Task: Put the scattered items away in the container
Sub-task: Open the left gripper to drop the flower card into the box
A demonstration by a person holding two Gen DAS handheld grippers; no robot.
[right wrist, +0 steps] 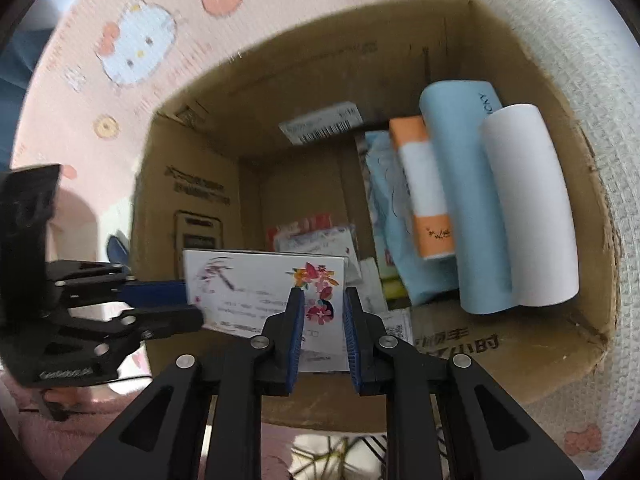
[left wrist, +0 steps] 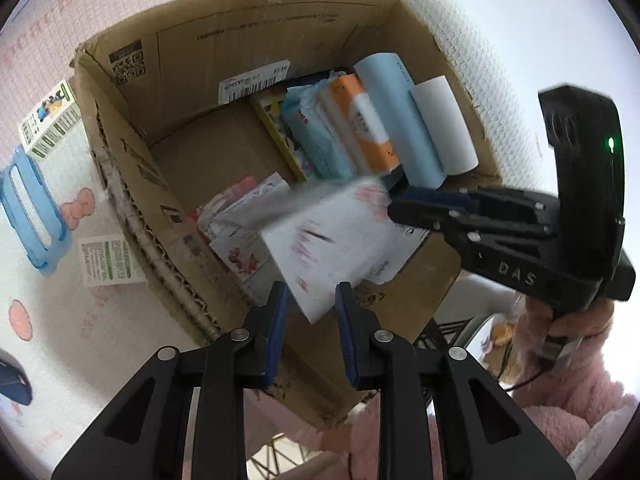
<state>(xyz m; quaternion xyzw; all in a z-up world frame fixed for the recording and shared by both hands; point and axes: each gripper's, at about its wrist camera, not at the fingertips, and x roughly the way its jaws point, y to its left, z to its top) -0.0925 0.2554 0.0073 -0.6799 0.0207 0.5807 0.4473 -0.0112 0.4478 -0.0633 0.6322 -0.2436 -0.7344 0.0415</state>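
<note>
Floral card pack (right wrist: 256,292) over cardboard box (right wrist: 500,344) | likely light, stiff: pinch an edge | right tool (right wrist: 324,300) parted, apparently empty | left tool (left wrist: 312,300) straddles it, grip unclear

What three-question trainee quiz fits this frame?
1. True or false: the cardboard box is empty.
2. What lies right beside the blue roll, on the side nearer the box wall? A) white roll B) red bottle C) green cup
3. Left wrist view: how many green-and-white cartons lie on the mat outside the box?
Key: 1 false; 2 A; 3 two.
</note>
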